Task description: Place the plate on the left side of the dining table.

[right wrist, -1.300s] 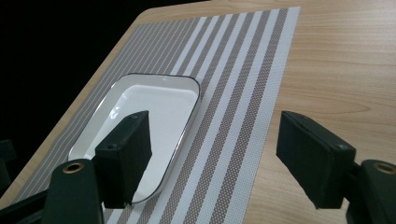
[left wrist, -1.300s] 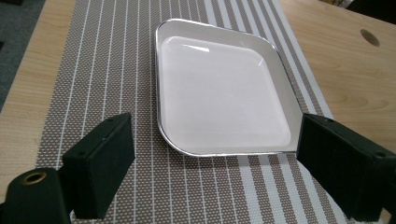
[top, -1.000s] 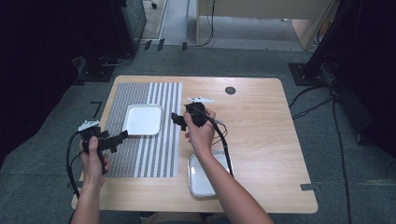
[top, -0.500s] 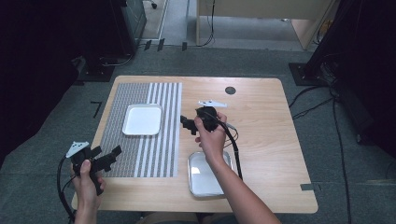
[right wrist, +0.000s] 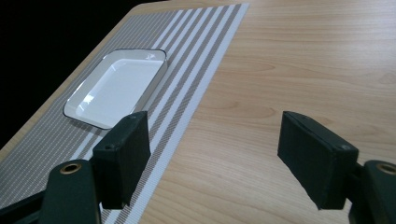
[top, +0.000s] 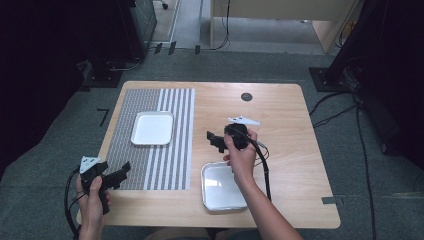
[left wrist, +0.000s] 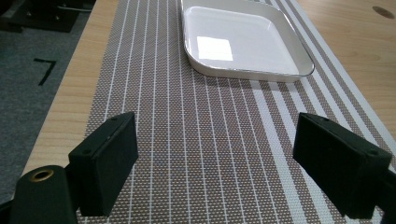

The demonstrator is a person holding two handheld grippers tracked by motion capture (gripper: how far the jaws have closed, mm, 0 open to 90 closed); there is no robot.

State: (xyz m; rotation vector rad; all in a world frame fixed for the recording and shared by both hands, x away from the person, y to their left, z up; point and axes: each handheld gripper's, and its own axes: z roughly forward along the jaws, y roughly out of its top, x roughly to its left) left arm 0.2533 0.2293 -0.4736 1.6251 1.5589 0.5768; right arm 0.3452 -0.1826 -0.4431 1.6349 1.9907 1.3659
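A white square tray (top: 152,128) rests on a striped grey placemat (top: 150,165) at the table's left. It lies ahead of my left gripper (left wrist: 217,175) as the tray (left wrist: 240,39), and off to the left of my right gripper (right wrist: 215,158) as the tray (right wrist: 116,87). My left gripper (top: 121,173) hovers open over the mat's near left corner, nothing between its jaws. My right gripper (top: 216,139) is open over bare wood at mid-table, pointing left toward the mat (right wrist: 70,140). A second white tray (top: 220,187) sits near the front edge under my right forearm.
The wooden table (top: 290,150) has a small dark round disc (top: 246,97) near its far edge. Grey carpet, cables and dark furniture surround the table. The left table edge (left wrist: 60,107) runs beside the mat.
My left gripper has drawn back toward the near left corner of the table. My right gripper has shifted right and nearer, away from the mat's tray. Both stay open.
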